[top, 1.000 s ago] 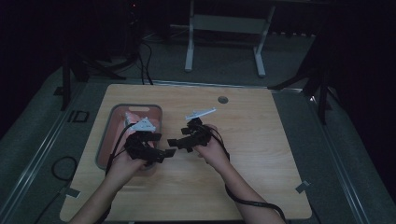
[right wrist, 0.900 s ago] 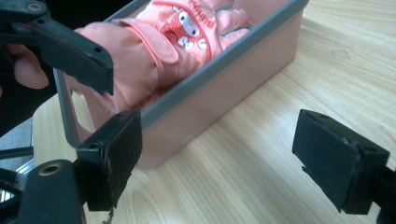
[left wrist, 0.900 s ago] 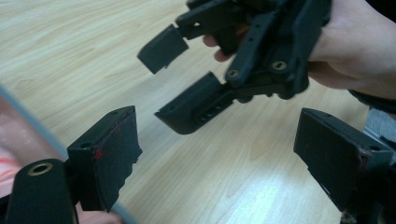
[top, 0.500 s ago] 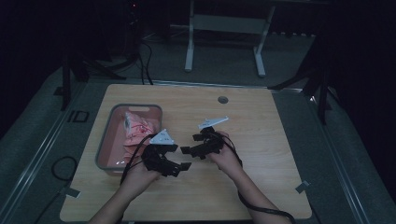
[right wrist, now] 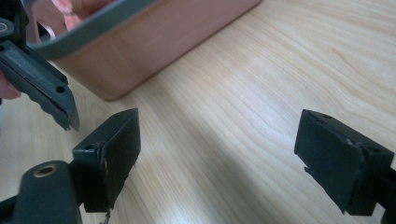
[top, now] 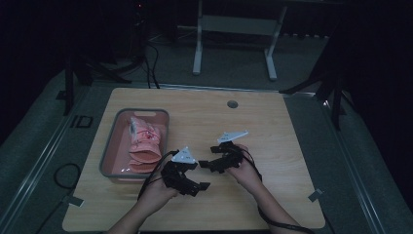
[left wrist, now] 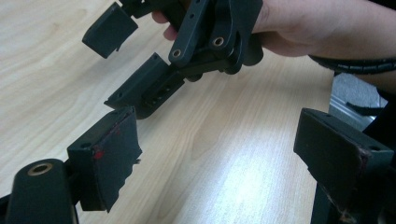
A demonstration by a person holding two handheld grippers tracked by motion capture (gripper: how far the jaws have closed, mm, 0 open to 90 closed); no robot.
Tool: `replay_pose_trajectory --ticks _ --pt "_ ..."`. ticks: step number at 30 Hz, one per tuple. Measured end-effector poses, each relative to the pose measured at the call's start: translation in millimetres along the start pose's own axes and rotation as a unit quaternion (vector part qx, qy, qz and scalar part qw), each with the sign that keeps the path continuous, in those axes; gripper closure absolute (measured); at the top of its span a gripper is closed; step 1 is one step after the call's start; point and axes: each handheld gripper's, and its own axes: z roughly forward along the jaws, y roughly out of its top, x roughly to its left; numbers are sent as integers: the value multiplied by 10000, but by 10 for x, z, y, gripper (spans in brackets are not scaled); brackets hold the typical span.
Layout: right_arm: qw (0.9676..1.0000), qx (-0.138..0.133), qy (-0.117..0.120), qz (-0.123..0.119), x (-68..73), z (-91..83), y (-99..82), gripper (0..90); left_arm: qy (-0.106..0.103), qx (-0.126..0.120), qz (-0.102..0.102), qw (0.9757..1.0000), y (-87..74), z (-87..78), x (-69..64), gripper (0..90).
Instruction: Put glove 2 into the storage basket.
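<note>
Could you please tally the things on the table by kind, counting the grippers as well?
Grippers: 2 (left gripper, right gripper)
Tubs: 1 (tub)
Pink cloth bundles in the tub: 1 (cloth)
Total: 4

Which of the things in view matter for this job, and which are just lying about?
Part of the job:
- left gripper, open
- right gripper, open
- tray
- pink cloth in the tray

Just lying about:
- round hole in the table
- metal stand behind the table
</note>
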Motion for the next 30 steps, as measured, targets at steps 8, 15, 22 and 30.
replay_pose_trajectory --ticks 8,15,22,30 --pt "9999 -122 -62 -8 -63 -64 -233 146 -139 50 88 9999 -95 179 -50 144" --pt "9998 -193 -68 27 -96 -104 -379 146 -298 48 191 9994 -184 344 -64 143" --pt "9999 -38 -115 -17 -97 -126 -497 146 -314 190 513 9980 -257 457 -104 136" --pt "9995 -171 -254 -92 -55 -188 -634 146 -509 371 734 9953 -358 599 -156 135"
